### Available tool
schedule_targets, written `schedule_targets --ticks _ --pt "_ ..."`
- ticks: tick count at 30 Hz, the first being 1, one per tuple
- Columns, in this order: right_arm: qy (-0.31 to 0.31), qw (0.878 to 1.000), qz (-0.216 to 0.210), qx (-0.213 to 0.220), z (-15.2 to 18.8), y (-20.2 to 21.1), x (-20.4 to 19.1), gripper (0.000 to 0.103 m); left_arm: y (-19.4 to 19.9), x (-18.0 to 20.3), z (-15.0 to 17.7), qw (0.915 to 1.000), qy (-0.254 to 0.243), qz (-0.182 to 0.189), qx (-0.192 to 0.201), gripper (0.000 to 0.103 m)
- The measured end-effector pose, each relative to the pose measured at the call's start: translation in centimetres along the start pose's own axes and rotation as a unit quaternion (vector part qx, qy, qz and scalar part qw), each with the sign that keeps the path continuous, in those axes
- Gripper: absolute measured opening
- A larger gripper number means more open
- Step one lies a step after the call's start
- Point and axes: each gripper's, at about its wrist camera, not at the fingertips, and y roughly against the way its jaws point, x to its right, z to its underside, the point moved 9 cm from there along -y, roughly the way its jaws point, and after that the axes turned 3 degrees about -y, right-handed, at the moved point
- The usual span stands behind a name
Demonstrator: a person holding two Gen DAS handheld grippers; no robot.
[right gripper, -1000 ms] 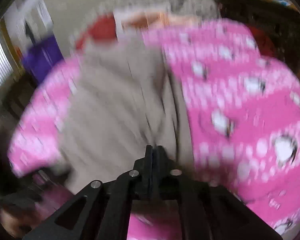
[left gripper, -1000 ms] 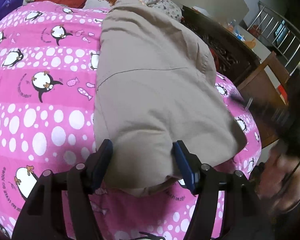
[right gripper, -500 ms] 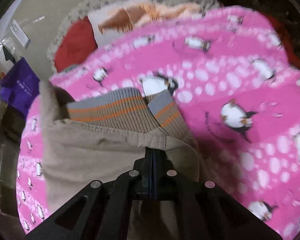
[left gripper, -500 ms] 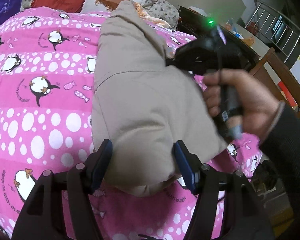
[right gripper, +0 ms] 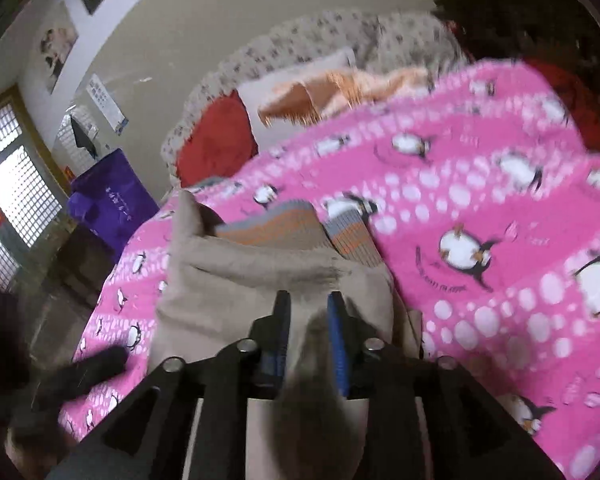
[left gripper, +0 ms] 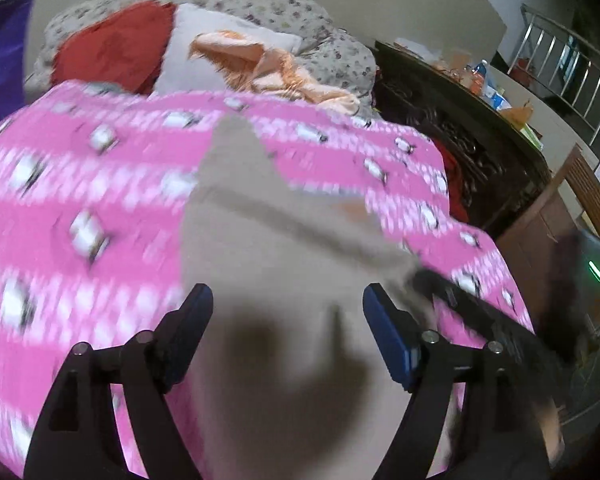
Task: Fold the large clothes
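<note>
A beige jacket (left gripper: 284, 264) lies folded on the pink penguin blanket (left gripper: 80, 208). My left gripper (left gripper: 286, 296) hovers over the jacket's near end. Its jaws are opening wide, the cloth lies below them and the pads are clear of it. In the right wrist view the jacket (right gripper: 228, 280) shows grey and orange striped ribbing (right gripper: 276, 228) at its far edge. My right gripper (right gripper: 308, 298) sits low over the jacket with its jaws opening. A soft fold shows in the narrow gap, not pinched. The right gripper's dark body (left gripper: 480, 312) blurs past on the right in the left wrist view.
A red pillow (left gripper: 112, 44), a white pillow (left gripper: 204, 40) and an orange cloth (left gripper: 268, 68) lie at the head of the bed. Dark carved wooden furniture (left gripper: 460, 140) stands along the right side. A purple bag (right gripper: 112, 200) sits by the window.
My left gripper has lifted and pulled back from the jacket's fold, and its jaws have spread. My right gripper's jaws, shut before, have parted over the jacket.
</note>
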Motion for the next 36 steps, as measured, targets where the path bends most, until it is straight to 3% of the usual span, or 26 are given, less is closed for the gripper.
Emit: schedule_targets --ticks 5,7,10,12,14,17,26,29,30,31,32,33,34,36 --pt "0.018 0.997 0.060 -0.041 -1.5 -1.9 -0.4 0.021 -5.0 -0.8 -1.9 0.9975 -0.008 -0.065 -0.026 0.077" --pt "0.014 0.993 0.088 -0.080 -1.2 -4.4 1.3 0.013 -6.3 -1.4 -2.3 0.9970 0.014 -0.069 -0.032 0.079" --pt "0.006 0.990 0.097 -0.104 0.6 -6.9 3.2 0.007 -8.2 -2.6 -1.9 0.9949 0.046 -0.078 -0.045 0.093" --pt "0.020 0.991 0.098 -0.090 1.4 -7.7 3.6 0.007 -9.4 -2.5 -1.4 0.9949 0.029 -0.086 -0.044 0.103" --pt "0.027 0.992 0.096 -0.073 2.0 -8.0 3.9 0.007 -10.1 -2.1 -0.4 0.9938 -0.007 -0.108 -0.028 0.103" --pt "0.009 0.995 0.069 -0.065 2.5 -8.1 4.5 0.007 -10.2 -2.4 -0.1 0.9942 0.001 -0.107 -0.009 0.103" --pt "-0.015 0.996 0.045 -0.077 2.5 -7.9 4.6 0.009 -10.5 -2.3 -0.3 0.9919 -0.012 -0.124 -0.023 0.103" --pt "0.011 0.996 0.044 -0.080 1.5 -4.5 3.3 0.015 -8.7 -1.9 -1.4 0.9924 -0.008 -0.102 -0.068 0.103" --pt "0.021 0.997 0.035 -0.063 0.9 -2.6 2.7 0.026 -7.7 -1.8 -1.6 0.9934 -0.002 -0.087 -0.075 0.103" --pt "0.034 0.998 0.028 -0.040 0.2 0.0 2.3 0.046 -6.1 -1.5 -1.7 0.9950 0.001 -0.065 -0.076 0.103" --pt "0.042 0.998 0.028 -0.022 -0.2 2.0 2.2 0.057 -4.8 -1.4 -1.6 0.9963 -0.001 -0.049 -0.070 0.103" --pt "0.049 0.998 0.031 -0.004 -0.3 4.2 2.4 0.076 -3.1 -1.5 -1.3 0.9976 -0.008 -0.038 -0.058 0.103" --pt "0.053 0.998 0.031 0.007 -0.2 5.8 2.7 0.083 -1.5 -2.0 -0.7 0.9981 -0.014 -0.038 -0.047 0.103" --pt "0.059 0.998 0.032 0.003 1.1 8.3 3.9 0.084 0.0 -3.2 1.4 0.9976 -0.018 -0.045 -0.049 0.103"
